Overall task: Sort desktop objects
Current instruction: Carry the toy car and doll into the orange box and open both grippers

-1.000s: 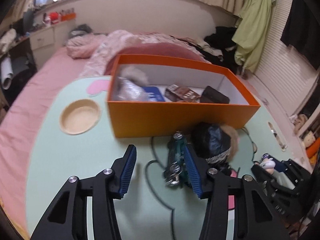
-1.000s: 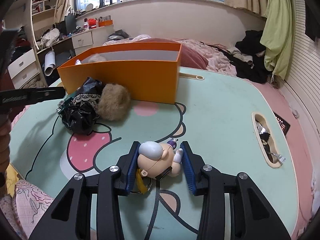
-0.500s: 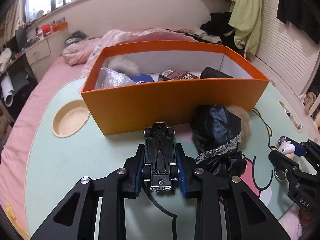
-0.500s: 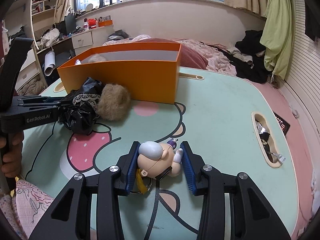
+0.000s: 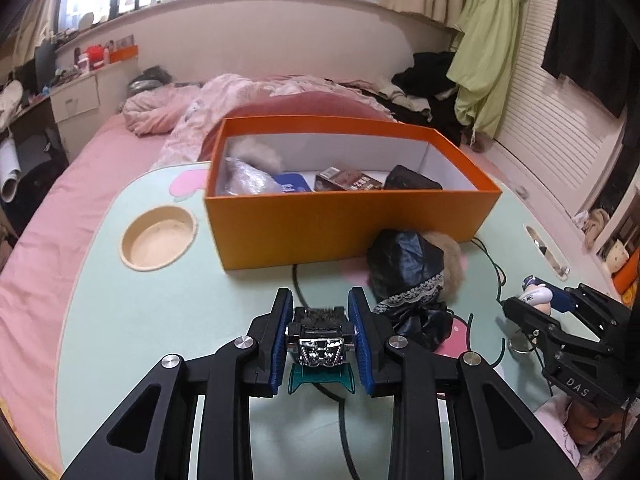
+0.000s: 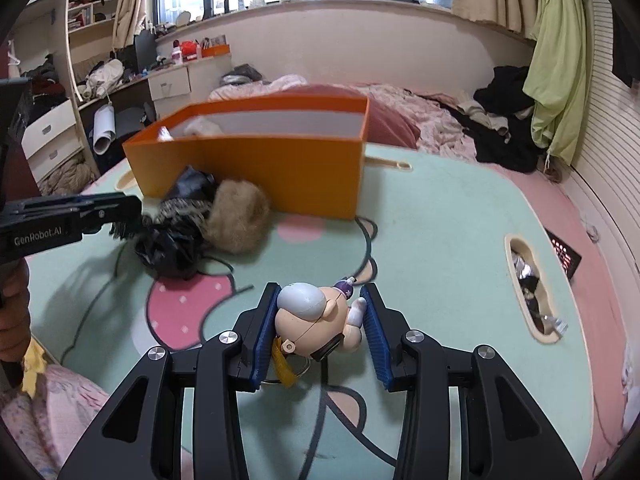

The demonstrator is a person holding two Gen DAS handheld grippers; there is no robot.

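The left gripper (image 5: 320, 330) jaws had just closed on the toy car (image 5: 320, 338), low centre of frame. The right gripper (image 6: 320, 326) jaws gripped the figurine (image 6: 316, 320), apparently resting on the counter (image 6: 440, 248). Next step: carry both over the orange box (image 5: 348, 216) rim and release.

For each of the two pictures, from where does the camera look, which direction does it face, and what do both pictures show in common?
Left wrist view: sits on the left tongs, looks forward and down over the table at the orange box; its tongs grip a toy car, and the right tongs show at the right edge.
Right wrist view: sits on the right tongs, faces the box's end from the side; its tongs grip a doll, and the left tongs and a hand show at left.
Shared: the box, the black bag and the fur ball.
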